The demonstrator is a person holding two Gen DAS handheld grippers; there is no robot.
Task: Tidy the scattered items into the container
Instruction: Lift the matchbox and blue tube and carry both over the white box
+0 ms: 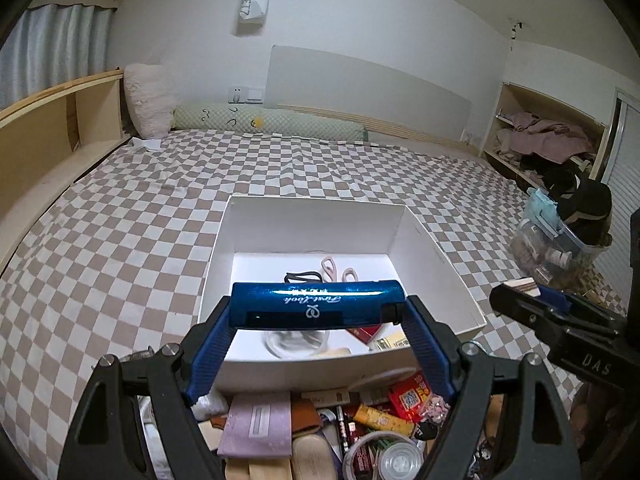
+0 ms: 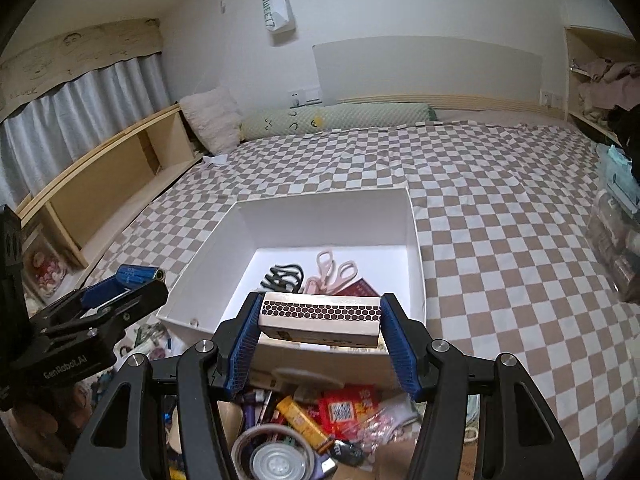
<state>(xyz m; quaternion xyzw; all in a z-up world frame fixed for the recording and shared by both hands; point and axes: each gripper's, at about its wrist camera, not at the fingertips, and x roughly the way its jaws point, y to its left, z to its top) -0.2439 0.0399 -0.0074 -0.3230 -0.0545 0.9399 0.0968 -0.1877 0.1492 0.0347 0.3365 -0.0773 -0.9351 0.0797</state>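
A: Left wrist view first. Your left gripper (image 1: 318, 310) is clamped on the blue tube (image 1: 316, 305), one pad at each end, tube lying crosswise. It hangs over the near wall of the white box (image 1: 440, 264).

B: Box contents?

A: Black scissors (image 1: 302, 277) and pink scissors (image 1: 338, 274) at the far end of the box floor. A clear round lid (image 1: 294, 342) and a red pack (image 1: 366, 332) at the near end. The box sits on the checked bedspread (image 1: 140, 220).

B: Loose stuff?

A: A pile (image 1: 320, 432) just on your side of the box: lilac card, yellow pack, red packet, tape roll. Your right gripper (image 1: 528, 286) shows right of the box, with something striped between its tips.

B: Right wrist view?

A: Your right gripper (image 2: 320, 316) is clamped on the matchbox (image 2: 320, 314), pads on its short ends, honeycomb strip facing up. It's above the near wall of the box (image 2: 416, 240). Both scissors, black (image 2: 282, 276) and pink (image 2: 332, 274), lie on the box floor beyond it.

B: Left one visible there?

A: Yes, left of the box, your left gripper (image 2: 132, 280) with the tube (image 2: 138, 276) in it, held above the bedspread (image 2: 500, 240). The pile (image 2: 320, 420) is on the near side of the box, under your right gripper.
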